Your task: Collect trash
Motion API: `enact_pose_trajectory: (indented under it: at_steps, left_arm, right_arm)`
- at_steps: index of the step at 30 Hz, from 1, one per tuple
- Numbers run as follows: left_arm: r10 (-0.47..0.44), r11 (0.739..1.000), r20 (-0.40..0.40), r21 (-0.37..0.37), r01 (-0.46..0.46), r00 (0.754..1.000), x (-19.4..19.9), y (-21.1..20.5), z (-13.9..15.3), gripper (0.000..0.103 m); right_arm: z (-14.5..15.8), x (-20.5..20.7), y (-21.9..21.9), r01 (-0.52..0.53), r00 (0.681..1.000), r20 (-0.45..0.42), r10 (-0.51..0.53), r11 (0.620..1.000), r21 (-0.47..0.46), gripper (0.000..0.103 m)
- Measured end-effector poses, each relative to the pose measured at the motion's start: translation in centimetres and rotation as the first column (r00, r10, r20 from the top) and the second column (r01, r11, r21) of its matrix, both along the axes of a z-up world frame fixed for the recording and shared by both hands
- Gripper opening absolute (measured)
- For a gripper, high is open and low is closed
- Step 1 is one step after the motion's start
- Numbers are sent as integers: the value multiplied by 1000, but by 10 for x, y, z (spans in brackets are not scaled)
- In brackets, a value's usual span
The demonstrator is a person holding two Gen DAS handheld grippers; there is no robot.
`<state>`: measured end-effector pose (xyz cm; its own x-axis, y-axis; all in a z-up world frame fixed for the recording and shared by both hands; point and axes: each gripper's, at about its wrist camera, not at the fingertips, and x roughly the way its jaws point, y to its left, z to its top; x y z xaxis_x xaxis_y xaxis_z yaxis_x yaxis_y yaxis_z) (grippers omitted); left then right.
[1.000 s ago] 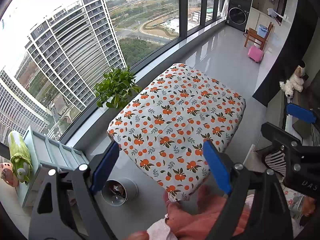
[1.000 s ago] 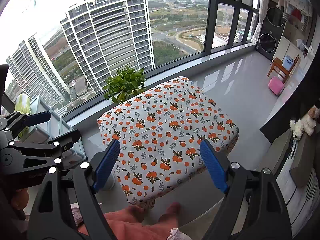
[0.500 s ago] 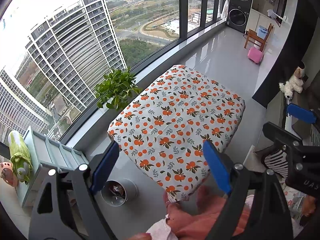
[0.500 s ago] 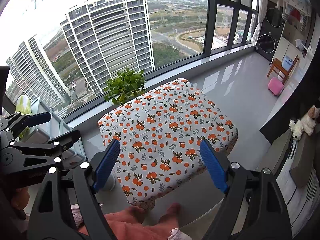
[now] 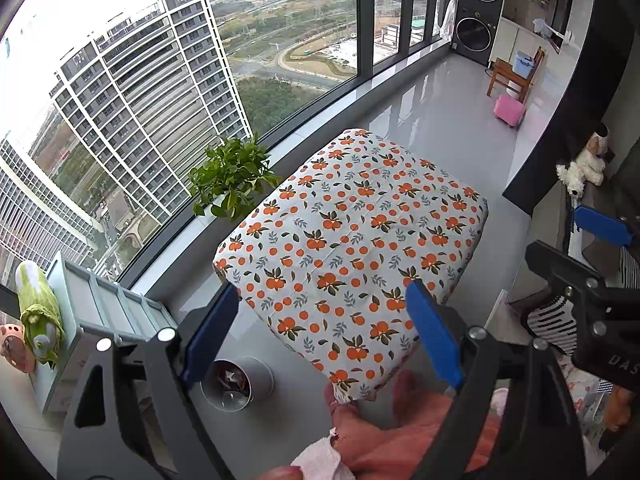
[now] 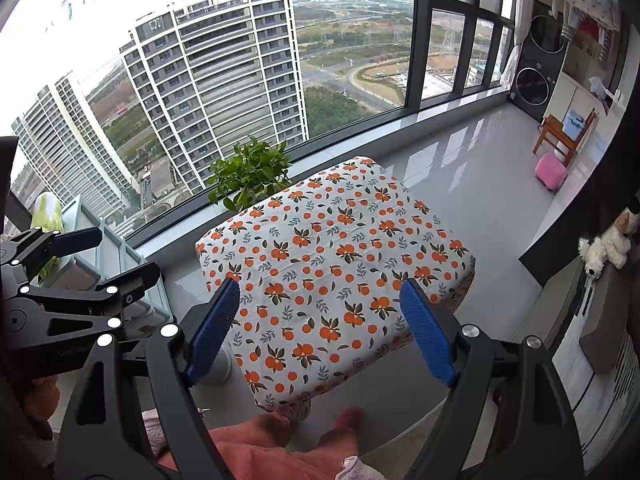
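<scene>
We hold the left hand-held gripper [image 5: 322, 334] and right hand-held gripper [image 6: 320, 326] spread wide with nothing between their blue pads, low in each frame. Just beyond, lower left, stands the small metal trash bin [image 5: 237, 383] on the floor beside the orange-patterned tabletop [image 5: 352, 240]; a potted plant [image 5: 232, 178] sits farther, by the window.

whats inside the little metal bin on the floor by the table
The metal bin holds some dark and reddish scraps, too small to identify. The left gripper's blue finger covers its left rim, so part of the inside is hidden. In the right wrist view only its side shows.
</scene>
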<state>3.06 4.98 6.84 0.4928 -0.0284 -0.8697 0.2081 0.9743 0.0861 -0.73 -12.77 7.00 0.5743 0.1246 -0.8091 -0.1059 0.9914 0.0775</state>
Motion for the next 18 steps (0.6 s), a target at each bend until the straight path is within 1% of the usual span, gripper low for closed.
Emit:
enact_pose_trajectory:
  at_steps: [18]
  left_arm:
    - [-3,1000,0,-1,3,1000,-3,-4,1,85]
  right_arm:
    - [2,-5,-1,10,1000,0,-10,1000,-1,79]
